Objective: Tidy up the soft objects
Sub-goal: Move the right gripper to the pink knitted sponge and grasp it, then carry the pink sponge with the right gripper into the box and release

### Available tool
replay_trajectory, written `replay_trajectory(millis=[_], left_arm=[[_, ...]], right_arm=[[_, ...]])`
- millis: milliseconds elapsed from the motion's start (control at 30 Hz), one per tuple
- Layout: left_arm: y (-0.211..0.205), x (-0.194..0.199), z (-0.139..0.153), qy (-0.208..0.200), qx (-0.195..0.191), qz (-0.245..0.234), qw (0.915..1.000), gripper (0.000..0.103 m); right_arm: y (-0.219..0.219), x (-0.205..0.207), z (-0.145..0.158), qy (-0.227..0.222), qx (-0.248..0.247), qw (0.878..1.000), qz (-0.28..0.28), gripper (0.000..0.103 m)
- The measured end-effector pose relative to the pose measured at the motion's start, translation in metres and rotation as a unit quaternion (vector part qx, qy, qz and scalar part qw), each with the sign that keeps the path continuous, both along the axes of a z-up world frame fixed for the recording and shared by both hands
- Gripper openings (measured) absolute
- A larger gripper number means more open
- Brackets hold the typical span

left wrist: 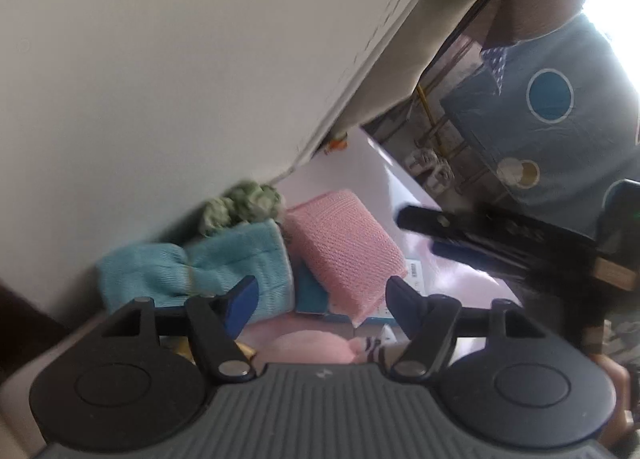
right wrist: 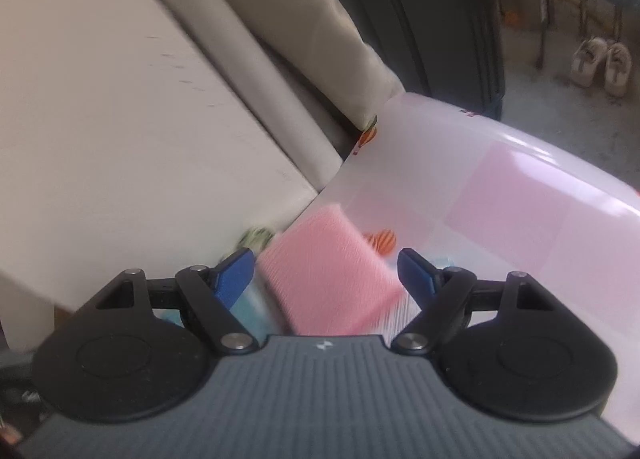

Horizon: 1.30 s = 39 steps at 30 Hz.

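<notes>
While both views are smeared by motion, the left wrist view gives the clearer layout. The left gripper [left wrist: 320,295] has its jaws standing wide with nothing between the pads; the soft things lie beyond and below the tips. A pink mesh sponge [left wrist: 344,247] sits just ahead, slightly right of the midline, its long axis running from upper left to lower right, so it lies slantwise to the gap. Touching its left side is a blue knitted cloth [left wrist: 200,267], bunched against the pale wall, and behind that a green crumpled bundle [left wrist: 244,203]. All of them rest in a translucent storage bin [left wrist: 384,175], whose rim runs up to the right. A rounded pale pink soft item [left wrist: 316,347] shows close under the gripper body. Off to the right the right gripper [left wrist: 492,231] reaches in as a dark bar, well apart from the sponge.

From the right wrist view, the right gripper [right wrist: 326,271] is likewise open wide, its pads pressing on nothing. The pink mesh sponge [right wrist: 324,263] fills the gap as seen, though it lies below the tips rather than in their grasp, slanting the same way. An orange striped ball [right wrist: 380,241] peeks out behind it, and the bin wall [right wrist: 500,179] curves away right.

Judging by this, the right hand is better lined up on the sponge, though its wrist would need turning to close across the short side.
</notes>
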<state>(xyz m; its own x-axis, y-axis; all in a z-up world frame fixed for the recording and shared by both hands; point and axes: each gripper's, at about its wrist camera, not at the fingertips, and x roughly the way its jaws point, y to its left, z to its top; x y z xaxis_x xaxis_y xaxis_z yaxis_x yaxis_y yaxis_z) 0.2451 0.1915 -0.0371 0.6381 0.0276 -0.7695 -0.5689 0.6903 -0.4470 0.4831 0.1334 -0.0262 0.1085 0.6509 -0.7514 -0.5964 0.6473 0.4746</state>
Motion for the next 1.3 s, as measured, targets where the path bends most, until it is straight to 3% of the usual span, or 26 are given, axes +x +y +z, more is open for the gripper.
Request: replay_trajectory(millis=[100, 200, 267, 400, 567, 767, 800, 867, 900, 1100, 1300], left_arm=[[0.006, 0.012, -0.016, 0.013, -0.019, 0.003, 0.9997, 0.07], [0.01, 0.019, -0.028, 0.021, -0.038, 0.005, 0.999, 0.069], [0.009, 0.021, -0.032, 0.023, -0.046, 0.002, 0.9987, 0.067], [0.01, 0.026, -0.046, 0.031, -0.067, 0.004, 0.9973, 0.061], [0.012, 0.029, -0.057, 0.045, -0.082, 0.01, 0.9956, 0.059], [0.015, 0.038, -0.062, 0.053, -0.092, -0.001, 0.9943, 0.06], [0.016, 0.039, -0.063, 0.052, -0.096, -0.002, 0.994, 0.059], [0.017, 0.04, -0.065, 0.044, -0.107, -0.005, 0.9933, 0.045], [0.017, 0.039, -0.066, 0.041, -0.113, -0.007, 0.9928, 0.045], [0.011, 0.034, -0.05, 0.02, -0.087, -0.023, 0.9957, 0.043], [0.002, 0.023, -0.013, -0.012, -0.043, -0.048, 0.9979, 0.042]], right_arm=[[0.008, 0.015, -0.022, 0.026, 0.002, 1.0, -0.005, 0.076], [0.007, 0.015, -0.032, 0.045, 0.0, 0.999, 0.005, 0.065], [0.002, 0.012, -0.037, 0.058, 0.003, 0.998, 0.01, 0.052], [-0.006, 0.003, -0.039, 0.076, 0.002, 0.997, 0.021, 0.04], [-0.004, -0.005, -0.043, 0.076, -0.021, 0.997, 0.028, 0.04], [-0.007, 0.001, -0.055, 0.117, -0.005, 0.993, 0.005, 0.041], [-0.006, 0.002, -0.057, 0.126, -0.001, 0.992, 0.003, 0.041], [-0.008, 0.001, -0.06, 0.138, 0.005, 0.99, 0.0, 0.039], [-0.007, 0.001, -0.06, 0.139, 0.006, 0.99, -0.002, 0.039], [-0.016, 0.0, -0.047, 0.132, 0.026, 0.991, -0.016, 0.031], [-0.028, -0.013, -0.007, 0.104, 0.047, 0.993, -0.014, 0.03]])
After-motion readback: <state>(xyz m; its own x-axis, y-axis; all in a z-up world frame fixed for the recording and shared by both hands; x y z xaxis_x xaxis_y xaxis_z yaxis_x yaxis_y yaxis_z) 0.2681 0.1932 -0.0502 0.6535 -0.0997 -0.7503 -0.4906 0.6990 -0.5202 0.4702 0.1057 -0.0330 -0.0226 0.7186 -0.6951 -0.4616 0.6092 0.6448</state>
